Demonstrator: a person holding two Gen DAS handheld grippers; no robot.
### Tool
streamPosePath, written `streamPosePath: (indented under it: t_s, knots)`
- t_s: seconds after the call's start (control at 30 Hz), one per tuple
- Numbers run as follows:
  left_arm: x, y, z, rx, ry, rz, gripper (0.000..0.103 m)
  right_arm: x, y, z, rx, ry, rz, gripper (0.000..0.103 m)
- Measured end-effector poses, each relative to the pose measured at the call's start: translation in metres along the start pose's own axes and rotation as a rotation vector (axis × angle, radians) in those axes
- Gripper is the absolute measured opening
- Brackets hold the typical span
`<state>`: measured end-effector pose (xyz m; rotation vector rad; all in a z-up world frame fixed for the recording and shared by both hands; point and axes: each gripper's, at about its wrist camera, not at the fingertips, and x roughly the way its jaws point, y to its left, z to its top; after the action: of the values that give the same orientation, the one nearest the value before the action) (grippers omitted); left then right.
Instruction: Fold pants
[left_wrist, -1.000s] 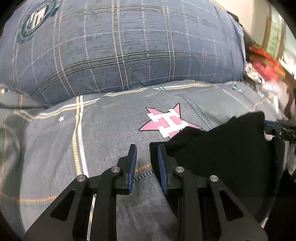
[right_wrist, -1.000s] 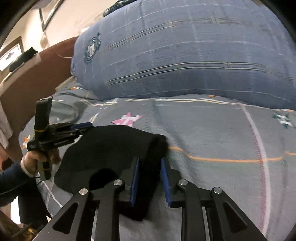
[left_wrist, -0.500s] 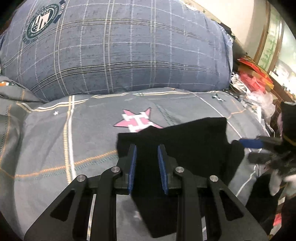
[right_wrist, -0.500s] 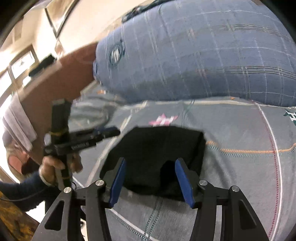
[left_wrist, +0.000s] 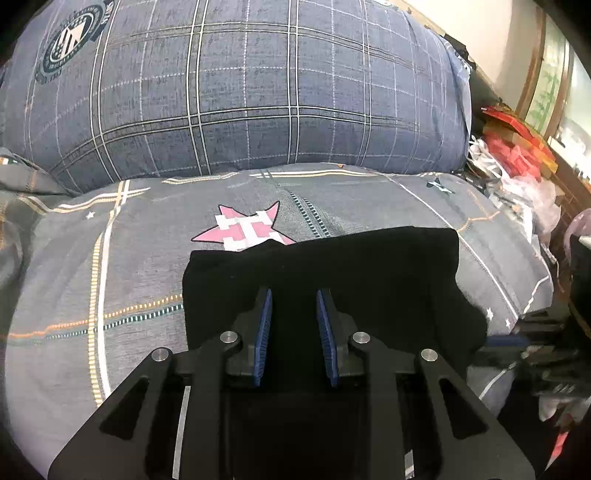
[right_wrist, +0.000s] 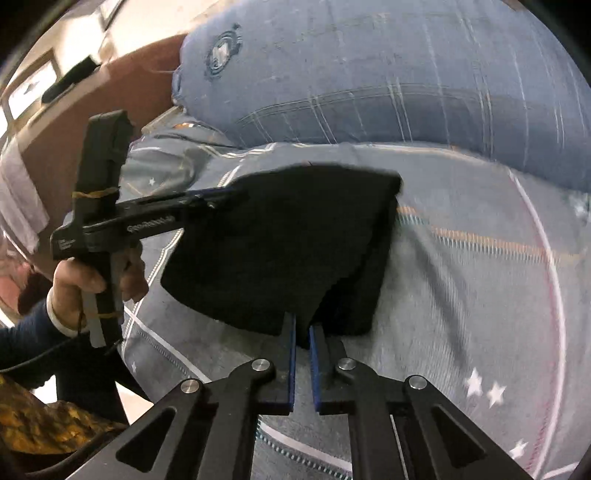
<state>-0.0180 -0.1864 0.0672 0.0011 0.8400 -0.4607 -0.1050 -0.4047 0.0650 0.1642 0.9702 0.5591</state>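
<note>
The black pants (left_wrist: 351, 273) lie folded in a compact stack on the grey patterned bedspread (left_wrist: 110, 266). My left gripper (left_wrist: 294, 299) hovers over the pants' near edge with its jaws a little apart and black cloth between them; the right wrist view shows its tips (right_wrist: 236, 194) at the pants' left edge (right_wrist: 280, 243). My right gripper (right_wrist: 302, 328) is nearly closed on the near edge of the pants. It also shows at the right of the left wrist view (left_wrist: 524, 343).
A big blue plaid pillow (left_wrist: 240, 92) fills the back of the bed. Red bags and plastic clutter (left_wrist: 517, 162) sit to the right of the bed. A brown headboard (right_wrist: 110, 103) stands on the left. The person's hand (right_wrist: 92, 280) holds the left gripper.
My right gripper, open half a second ago, has closed onto the pants' near edge. My left gripper has shifted over the pants, which now lie more squarely folded.
</note>
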Motion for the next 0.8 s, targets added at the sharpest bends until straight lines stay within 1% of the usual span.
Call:
streamPosePath:
  t_s: [0.03,0.07,0.1,0.13,0.17,0.2,0.23,0.27,0.33,0.37,0.4,0.43,0.47,0.5,0.53,0.63,0.7,0.77,0.8]
  knots:
    - [-0.001,0.000,0.000,0.002,0.002,0.001,0.024,-0.012,-0.004,0.002,0.027,-0.052,0.026,0.007]
    - [-0.003,0.000,0.000,0.000,0.004,-0.001,0.024,-0.022,-0.006,0.005,0.041,-0.096,0.024,0.010]
    - [-0.004,0.002,0.000,-0.005,0.006,-0.004,0.024,-0.029,-0.009,0.007,0.053,-0.127,0.007,0.021]
    - [-0.004,0.002,0.000,-0.009,0.006,-0.007,0.024,-0.039,-0.015,0.013,0.079,-0.174,-0.025,0.044]
    - [-0.005,0.002,0.000,-0.014,0.006,-0.008,0.024,-0.042,-0.020,0.018,0.098,-0.202,-0.031,0.056]
    - [-0.005,0.002,-0.001,-0.017,0.006,-0.007,0.024,-0.042,-0.022,0.022,0.107,-0.213,-0.022,0.063]
    - [-0.005,0.002,-0.001,-0.020,0.005,-0.005,0.024,-0.036,-0.027,0.029,0.114,-0.211,-0.009,0.063]
    - [-0.004,0.001,-0.002,-0.023,0.003,-0.002,0.024,-0.029,-0.031,0.034,0.118,-0.198,-0.015,0.063]
    - [-0.004,0.001,-0.004,-0.026,-0.002,0.003,0.024,-0.005,-0.038,0.043,0.121,-0.154,-0.039,0.063]
    - [-0.004,0.001,-0.004,-0.026,-0.003,0.004,0.024,0.001,-0.038,0.045,0.115,-0.139,-0.030,0.062]
    - [-0.004,0.001,-0.003,-0.026,-0.003,0.004,0.024,0.008,-0.037,0.046,0.104,-0.130,-0.016,0.052]
    - [-0.004,0.001,-0.003,-0.029,-0.002,0.006,0.024,0.015,-0.033,0.048,0.081,-0.120,0.009,0.029]
    - [-0.004,0.001,-0.003,-0.030,-0.003,0.012,0.024,0.019,-0.026,0.050,0.051,-0.114,0.006,0.020]
    - [-0.005,0.001,-0.003,-0.030,-0.004,0.022,0.024,0.022,-0.023,0.053,0.027,-0.112,-0.010,0.014]
    - [-0.005,0.001,-0.002,-0.029,-0.009,0.033,0.024,0.021,-0.016,0.057,-0.011,-0.113,-0.027,0.011]
    - [-0.007,0.001,0.001,-0.033,-0.023,0.054,0.024,0.015,-0.015,0.071,-0.037,-0.153,-0.035,0.009]
    - [-0.007,0.002,0.003,-0.044,-0.033,0.065,0.024,0.015,-0.016,0.078,-0.056,-0.158,-0.070,0.009]
    - [-0.004,0.003,0.004,-0.055,-0.035,0.076,0.024,0.031,-0.015,0.080,-0.102,-0.126,-0.159,0.009]
    - [-0.003,0.003,0.003,-0.061,-0.033,0.079,0.024,0.040,-0.016,0.080,-0.104,-0.109,-0.183,0.009]
